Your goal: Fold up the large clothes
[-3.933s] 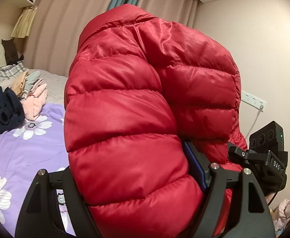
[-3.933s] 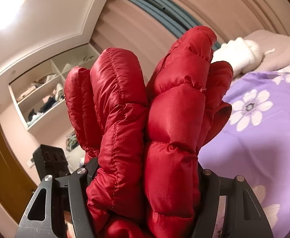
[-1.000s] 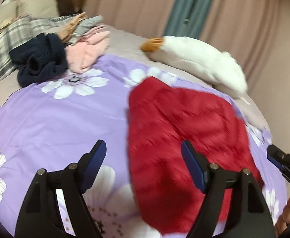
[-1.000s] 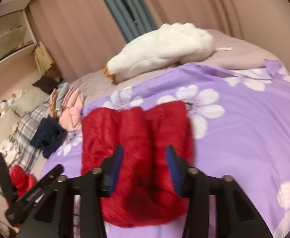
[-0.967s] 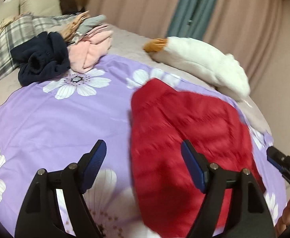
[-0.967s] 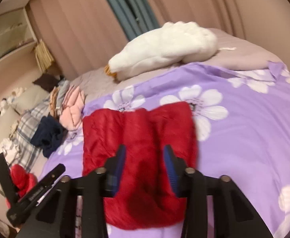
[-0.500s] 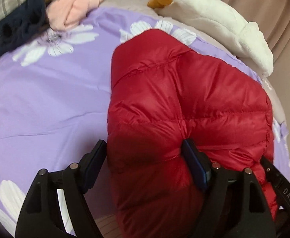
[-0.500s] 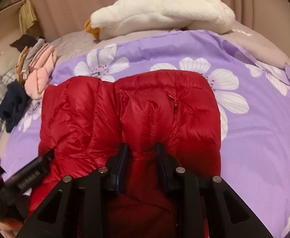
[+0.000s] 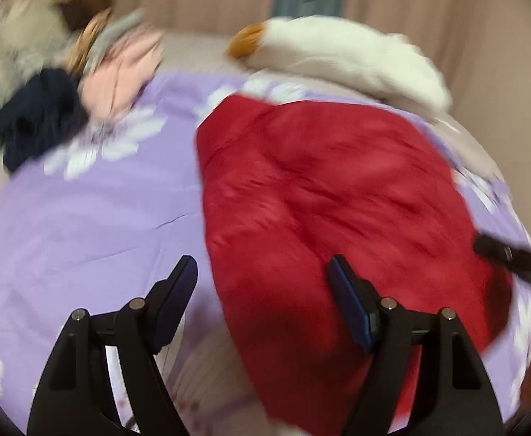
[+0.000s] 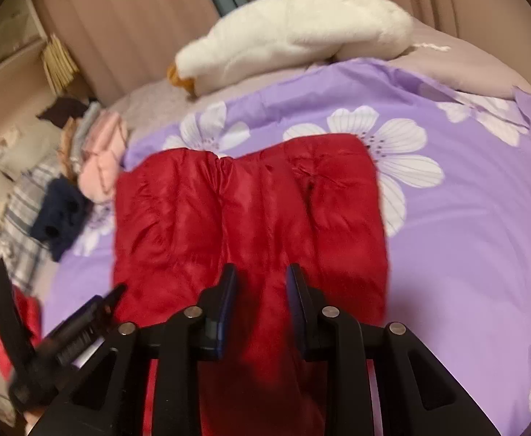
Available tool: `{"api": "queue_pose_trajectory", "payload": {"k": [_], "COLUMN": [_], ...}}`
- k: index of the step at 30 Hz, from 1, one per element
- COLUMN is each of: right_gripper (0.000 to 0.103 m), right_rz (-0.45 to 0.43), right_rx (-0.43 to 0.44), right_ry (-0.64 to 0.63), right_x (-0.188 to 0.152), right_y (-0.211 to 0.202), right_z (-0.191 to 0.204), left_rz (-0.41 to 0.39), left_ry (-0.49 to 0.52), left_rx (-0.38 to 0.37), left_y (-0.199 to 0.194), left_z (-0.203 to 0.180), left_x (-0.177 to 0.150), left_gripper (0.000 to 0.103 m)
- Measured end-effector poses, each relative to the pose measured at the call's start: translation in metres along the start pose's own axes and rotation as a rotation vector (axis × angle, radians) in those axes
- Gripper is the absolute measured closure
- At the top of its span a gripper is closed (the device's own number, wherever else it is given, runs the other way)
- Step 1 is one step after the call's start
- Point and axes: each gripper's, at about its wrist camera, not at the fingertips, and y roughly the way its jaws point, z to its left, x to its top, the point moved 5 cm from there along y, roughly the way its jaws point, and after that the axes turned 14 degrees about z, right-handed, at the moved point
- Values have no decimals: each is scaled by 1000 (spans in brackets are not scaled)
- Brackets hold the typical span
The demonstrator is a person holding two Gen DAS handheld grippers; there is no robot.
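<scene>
A red puffer jacket (image 9: 338, 210) lies folded on the purple flowered bedspread (image 9: 83, 210); it also shows in the right wrist view (image 10: 250, 210). My left gripper (image 9: 263, 283) is open and empty, above the jacket's near left edge. My right gripper (image 10: 261, 283) is partly open above the jacket's near middle; no cloth looks pinched between its jaws. The left gripper's body (image 10: 65, 330) shows at the lower left of the right wrist view. Both views are blurred by motion.
A white plush goose (image 9: 345, 54) lies at the far side of the bed, also in the right wrist view (image 10: 294, 25). A pile of pink, navy and plaid clothes (image 9: 65, 91) sits at the far left. Curtains (image 10: 131, 18) hang behind.
Both grippers have pulled back and up from the jacket. The right gripper's jaws, which were pressed into the cloth, have widened and let go. The jacket stays flat on the bed.
</scene>
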Motion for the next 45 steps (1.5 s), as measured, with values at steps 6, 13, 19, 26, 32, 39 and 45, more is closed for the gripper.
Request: {"api": "queue_pose_trajectory", "payload": {"k": [6,13,19,26,32,39,45], "right_gripper": [76,76,74,72,72,71,69], "right_rz": [18,148,168,162,148,122,165], "right_rx": [-18,-70,-88,-61,-41,-33,5], "right_ry": [-11,38,30,30,12,-3,40], "right_x": [-43,-65,-57,-59,-61,-64,-63], "right_y": [-16,36,51,59,62,64,61], "right_z": [-8,-30,-31,-40,-44,-45,-56], "left_rz": [92,240,261,221,240,221,276], "left_ry": [-8,-120,-147,-102,-72,-59,-98], "left_rx": [-148,-166,-208,-157,-147,-103,-108], "left_y": [-10,40,49,52,59,67,62], "left_z": [-24,-26,-26,-35,-34,-37,-34], "left_x": [-38,-66,-66,-64,-57,-52,-56], "left_gripper": [27,18,16,15,14,13,14]}}
